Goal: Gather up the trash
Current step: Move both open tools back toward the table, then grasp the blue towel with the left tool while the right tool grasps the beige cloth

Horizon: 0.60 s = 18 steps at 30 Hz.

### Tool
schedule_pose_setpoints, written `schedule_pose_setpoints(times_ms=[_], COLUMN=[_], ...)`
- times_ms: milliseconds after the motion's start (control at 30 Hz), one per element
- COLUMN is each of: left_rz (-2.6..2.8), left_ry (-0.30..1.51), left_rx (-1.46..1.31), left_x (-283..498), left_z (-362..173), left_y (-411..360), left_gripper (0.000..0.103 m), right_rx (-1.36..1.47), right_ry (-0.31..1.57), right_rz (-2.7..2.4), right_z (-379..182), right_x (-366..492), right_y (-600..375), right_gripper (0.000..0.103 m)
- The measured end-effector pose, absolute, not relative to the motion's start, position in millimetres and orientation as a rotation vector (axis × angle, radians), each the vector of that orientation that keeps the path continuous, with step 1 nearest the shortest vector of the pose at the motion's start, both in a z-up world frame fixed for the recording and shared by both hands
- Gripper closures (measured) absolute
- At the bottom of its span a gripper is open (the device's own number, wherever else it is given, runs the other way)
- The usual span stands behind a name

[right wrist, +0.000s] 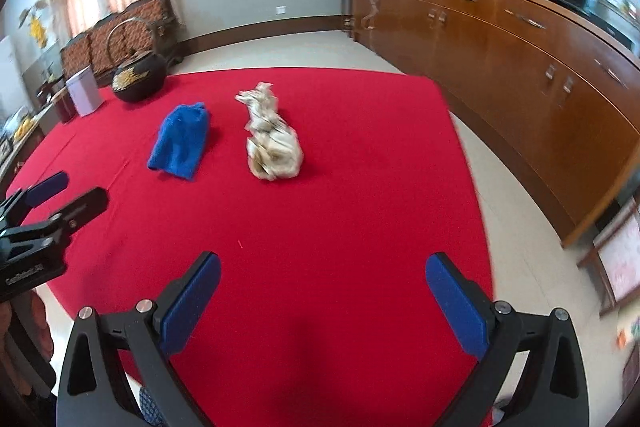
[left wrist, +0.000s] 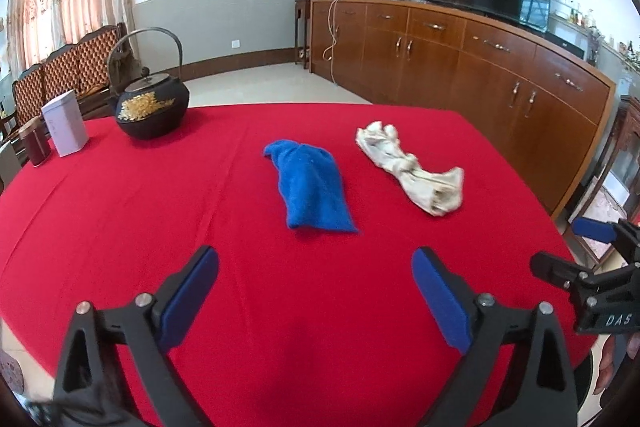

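Trash: crumpled beige-white wad of paper or soiled cloth (left wrist: 412,169), lying loose on the right half of the red-clothed tabletop (left wrist: 160,211); material cannot be told for certain.
Neighbour: folded blue terry towel (left wrist: 310,185), just beside the wad on its left, apart from it; judged not to be trash, though the task sentence does not say.
Left claw (left wrist: 316,293): blue-padded jaws spread wide, nothing between them; hovering over the near part of the tabletop, aimed more at the blue towel than at the wad.
Right claw (right wrist: 322,301): jaws likewise spread and empty, near the tabletop's front right edge, the wad ahead and slightly left of it.
Far corner: black cast-iron kettle with gold flower motif and hoop handle (left wrist: 152,109), white rectangular tin (left wrist: 66,125) and dark red round canister (left wrist: 35,143), all well apart from the wad.
Risk 1, wrong object: either claw could close on the blue towel, because it lies near the wad and directly ahead of the left claw.
Risk 2, cloth snag: a low grasp may pinch the red tablecloth along with the wad; lifting would then drag the cloth and disturb the kettle and tins.
Risk 3, partial grip: the wad is long and loosely twisted, so a pinch on one end may let the rest trail or slip out.
Risk 4, collision: the two claws sit near each other at the front edge and could meet if both reach for the wad.
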<state>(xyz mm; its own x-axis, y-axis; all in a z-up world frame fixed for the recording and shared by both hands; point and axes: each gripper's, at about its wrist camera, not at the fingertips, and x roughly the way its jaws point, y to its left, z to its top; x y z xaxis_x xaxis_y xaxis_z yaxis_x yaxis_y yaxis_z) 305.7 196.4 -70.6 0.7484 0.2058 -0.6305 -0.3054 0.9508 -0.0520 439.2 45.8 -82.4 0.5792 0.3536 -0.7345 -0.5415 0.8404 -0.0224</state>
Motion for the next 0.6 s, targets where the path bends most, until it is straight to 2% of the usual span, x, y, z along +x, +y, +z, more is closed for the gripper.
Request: schedule_pose_setpoints(times_ms=[200,367,533,600], left_rz=[0.281,0.277,0.286,0.279], left_ry=[0.706,0.761,0.773,0.789], left_rx=[-0.141,-0.150,-0.189,-0.201], left_x=[347,375,388,394], left_z=[-82,-98,-106,-109], left_y=[214,224,233,235], left_gripper=[0.010,0.015,0.016,0.019], right_rx=[-0.317,-0.353,-0.357,-0.363], right_ry=[0.796,0.831,0.842,0.846], right_rz=[0.583,0.616,0.652,0.663], right_z=[-90,-108,-118,-120], right_x=[482,512,529,534], right_y=[92,118,133,138], right_gripper=[0.001,0.022,0.024,0.027])
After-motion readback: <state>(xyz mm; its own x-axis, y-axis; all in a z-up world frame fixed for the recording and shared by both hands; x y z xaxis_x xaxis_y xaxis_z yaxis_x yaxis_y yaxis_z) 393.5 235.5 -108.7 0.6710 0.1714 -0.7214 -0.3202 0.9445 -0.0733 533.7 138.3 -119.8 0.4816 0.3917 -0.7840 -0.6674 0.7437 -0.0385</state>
